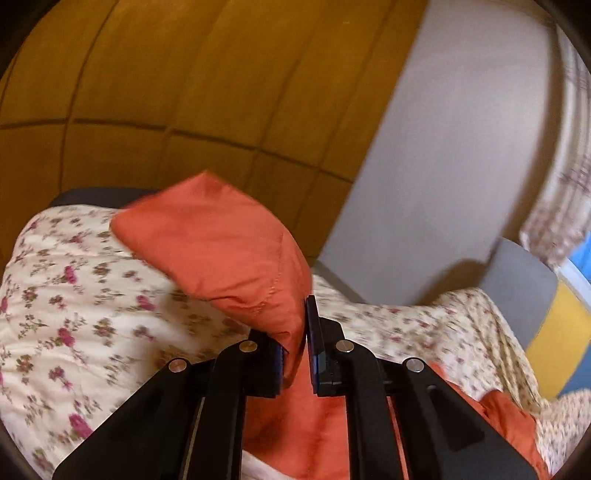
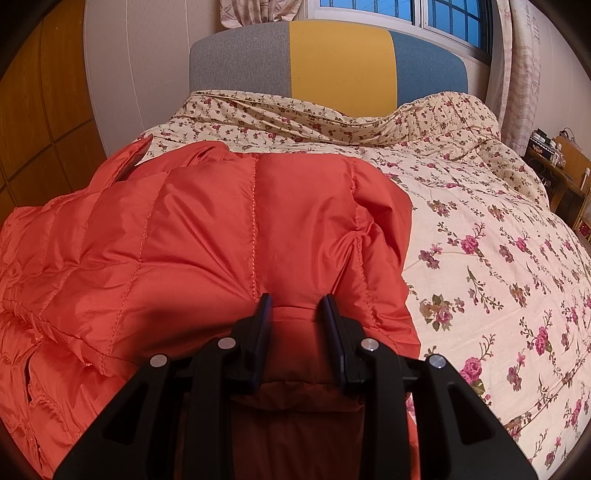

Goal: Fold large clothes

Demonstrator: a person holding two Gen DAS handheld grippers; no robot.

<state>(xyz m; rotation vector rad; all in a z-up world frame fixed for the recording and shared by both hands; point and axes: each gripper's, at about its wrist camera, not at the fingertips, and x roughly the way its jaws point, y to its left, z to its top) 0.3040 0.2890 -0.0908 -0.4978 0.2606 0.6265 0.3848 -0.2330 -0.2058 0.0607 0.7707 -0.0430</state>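
An orange quilted jacket (image 2: 221, 229) lies spread over the left half of a bed with a floral cover (image 2: 498, 258). My right gripper (image 2: 297, 314) is at the jacket's near edge, its fingers closed on a puffed fold of the orange fabric. In the left wrist view, my left gripper (image 1: 298, 336) is shut on a thin edge of the jacket (image 1: 221, 243). That part is lifted off the floral cover (image 1: 74, 295) and hangs from the fingers as a loose flap. The jacket's far left corner (image 2: 136, 151) stands raised in the right wrist view.
A grey, yellow and blue headboard (image 2: 340, 62) stands at the far end of the bed under a window (image 2: 406, 14) with curtains (image 2: 517, 74). Wooden wardrobe panels (image 1: 147, 92) and a pale wall (image 1: 443, 166) are on the left. A cluttered wooden side table (image 2: 561, 162) is at the right.
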